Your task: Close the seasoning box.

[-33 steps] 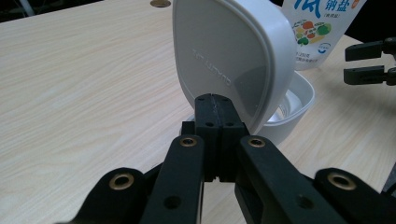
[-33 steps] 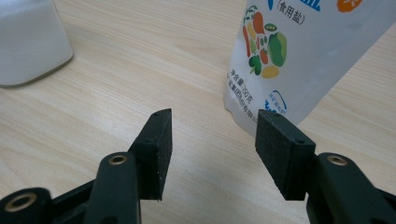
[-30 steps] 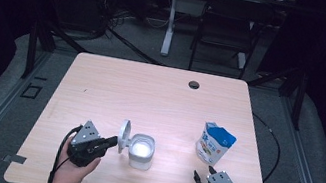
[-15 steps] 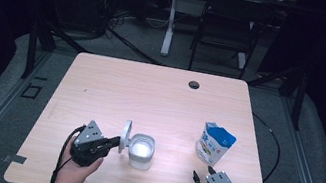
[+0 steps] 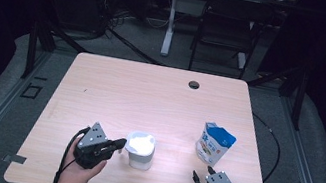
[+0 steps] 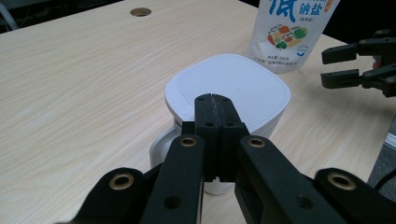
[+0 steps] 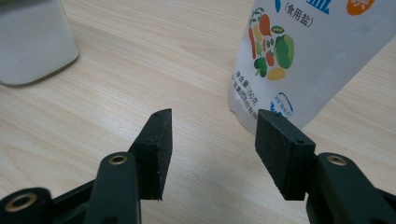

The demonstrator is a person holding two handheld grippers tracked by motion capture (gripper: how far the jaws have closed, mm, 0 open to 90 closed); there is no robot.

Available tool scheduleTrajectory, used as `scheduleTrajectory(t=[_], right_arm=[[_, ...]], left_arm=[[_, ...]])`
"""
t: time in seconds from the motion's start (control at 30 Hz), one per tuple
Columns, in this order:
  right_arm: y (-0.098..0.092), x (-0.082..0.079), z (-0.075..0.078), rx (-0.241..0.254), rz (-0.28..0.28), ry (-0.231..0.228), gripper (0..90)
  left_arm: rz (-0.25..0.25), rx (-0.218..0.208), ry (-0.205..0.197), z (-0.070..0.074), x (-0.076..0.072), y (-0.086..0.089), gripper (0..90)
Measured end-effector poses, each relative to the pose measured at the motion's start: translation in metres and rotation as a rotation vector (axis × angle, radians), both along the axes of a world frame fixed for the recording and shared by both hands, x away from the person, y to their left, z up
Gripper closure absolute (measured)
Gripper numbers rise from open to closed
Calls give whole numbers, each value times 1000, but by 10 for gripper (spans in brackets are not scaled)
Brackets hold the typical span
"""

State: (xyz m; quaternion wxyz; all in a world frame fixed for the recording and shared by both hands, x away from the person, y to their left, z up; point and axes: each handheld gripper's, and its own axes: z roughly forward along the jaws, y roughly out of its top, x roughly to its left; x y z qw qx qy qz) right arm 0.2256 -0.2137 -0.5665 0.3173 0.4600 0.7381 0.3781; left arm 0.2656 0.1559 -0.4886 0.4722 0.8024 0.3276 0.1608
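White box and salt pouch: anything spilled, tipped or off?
Nothing stands out. The white box stands upright with its lid flat on, the salt pouch stands upright, and no spill shows on the table.

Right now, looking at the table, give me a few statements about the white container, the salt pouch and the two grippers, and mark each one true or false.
1. The white container has its lid on. True.
2. The left gripper is wide open. False: its fingers are pressed together, tips over the lid.
3. The right gripper is clamped on the salt pouch. False: it is open with nothing between the fingers, and the pouch stands just beyond them.
4. The salt pouch stands upright. True.
5. The container lies tipped on its side. False: it stands upright on the table.
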Motion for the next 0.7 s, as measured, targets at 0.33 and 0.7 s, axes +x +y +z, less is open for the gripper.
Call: scheduleTrajectory(t=[0.33, 0.7], right_arm=[[1, 0, 0, 1, 3, 0, 465], [-2, 0, 1, 4, 0, -3, 465]], left_arm=[[16, -11, 4, -1, 1, 6, 900], [59, -31, 9, -1, 4, 22, 883]])
